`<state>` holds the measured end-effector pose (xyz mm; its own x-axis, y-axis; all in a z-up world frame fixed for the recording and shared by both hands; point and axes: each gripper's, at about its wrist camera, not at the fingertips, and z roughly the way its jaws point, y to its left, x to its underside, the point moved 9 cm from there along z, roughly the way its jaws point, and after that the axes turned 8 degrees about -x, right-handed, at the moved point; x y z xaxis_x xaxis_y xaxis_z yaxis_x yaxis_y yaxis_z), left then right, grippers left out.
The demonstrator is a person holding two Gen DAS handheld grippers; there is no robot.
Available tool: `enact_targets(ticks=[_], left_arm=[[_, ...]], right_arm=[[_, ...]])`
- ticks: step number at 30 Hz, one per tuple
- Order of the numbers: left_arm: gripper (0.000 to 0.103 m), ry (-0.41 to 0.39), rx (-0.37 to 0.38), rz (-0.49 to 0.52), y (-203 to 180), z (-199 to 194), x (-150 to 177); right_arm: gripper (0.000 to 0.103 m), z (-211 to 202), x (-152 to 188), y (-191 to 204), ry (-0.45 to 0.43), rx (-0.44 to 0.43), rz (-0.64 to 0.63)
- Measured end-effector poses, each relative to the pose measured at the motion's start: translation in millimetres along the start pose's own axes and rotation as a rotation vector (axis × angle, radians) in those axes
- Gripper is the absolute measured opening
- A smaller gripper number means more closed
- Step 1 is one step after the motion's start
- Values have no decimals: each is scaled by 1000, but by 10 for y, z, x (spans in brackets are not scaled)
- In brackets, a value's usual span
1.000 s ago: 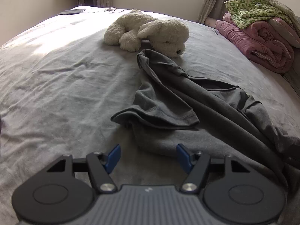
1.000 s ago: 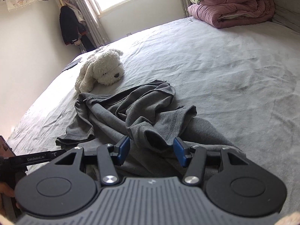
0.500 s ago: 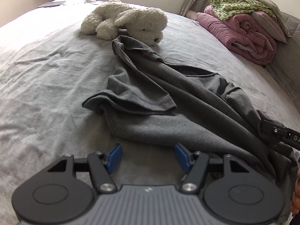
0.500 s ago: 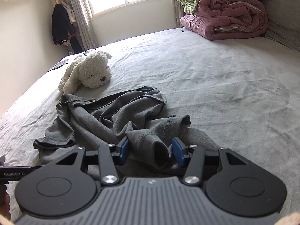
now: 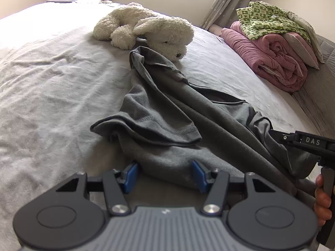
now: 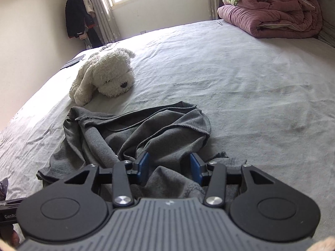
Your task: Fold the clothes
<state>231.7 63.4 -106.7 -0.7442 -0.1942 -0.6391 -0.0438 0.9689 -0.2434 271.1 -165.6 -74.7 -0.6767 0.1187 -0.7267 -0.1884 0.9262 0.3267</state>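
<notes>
A crumpled grey T-shirt (image 5: 167, 113) lies on the bed, stretching from the plush dog toward me. My left gripper (image 5: 164, 174) is low over its near hem. The jaws are closing, the hem lies between the blue pads, and the pads do not press it. In the right wrist view the grey T-shirt (image 6: 146, 133) bunches up between the pads of my right gripper (image 6: 170, 166), which is shut on that fold. A hand (image 5: 322, 196) holds the right tool at the shirt's right end.
A white plush dog (image 5: 146, 29) (image 6: 104, 77) lies at the shirt's far end. A rolled pink quilt (image 5: 272, 58) (image 6: 272, 12) with a green patterned cloth (image 5: 270, 18) sits at the bed's far right. The grey sheet (image 6: 251, 83) spreads to the right. Dark clothes (image 6: 77, 18) hang by the window.
The left gripper has come onto the shirt's near hem, and its jaws have narrowed. The right gripper closed on a shirt fold and moved with it, and the shirt has shifted.
</notes>
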Motion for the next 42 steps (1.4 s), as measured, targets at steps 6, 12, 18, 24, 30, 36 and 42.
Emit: enact_targets(ticks=[6, 12, 18, 24, 30, 36, 42], left_arm=[[55, 4, 2, -42, 103, -15, -46], [60, 10, 7, -8, 70, -7, -41], [62, 20, 17, -15, 75, -21, -43], [62, 20, 17, -27, 98, -41, -63], [62, 28, 4, -15, 103, -41, -57], [62, 33, 8, -34, 103, -44, -70], [62, 41, 11, -40, 106, -47, -75]], right_arm=[[41, 238, 20, 56, 56, -17, -24], [7, 268, -120, -53, 29, 61, -64], [7, 150, -419, -417, -27, 204, -91], [6, 47, -742, -794, -82, 320, -105], [6, 21, -965, -1060, -113, 440, -130], [6, 96, -967, -1332, -95, 540, -126], [6, 225, -863, -1479, -44, 606, -138]])
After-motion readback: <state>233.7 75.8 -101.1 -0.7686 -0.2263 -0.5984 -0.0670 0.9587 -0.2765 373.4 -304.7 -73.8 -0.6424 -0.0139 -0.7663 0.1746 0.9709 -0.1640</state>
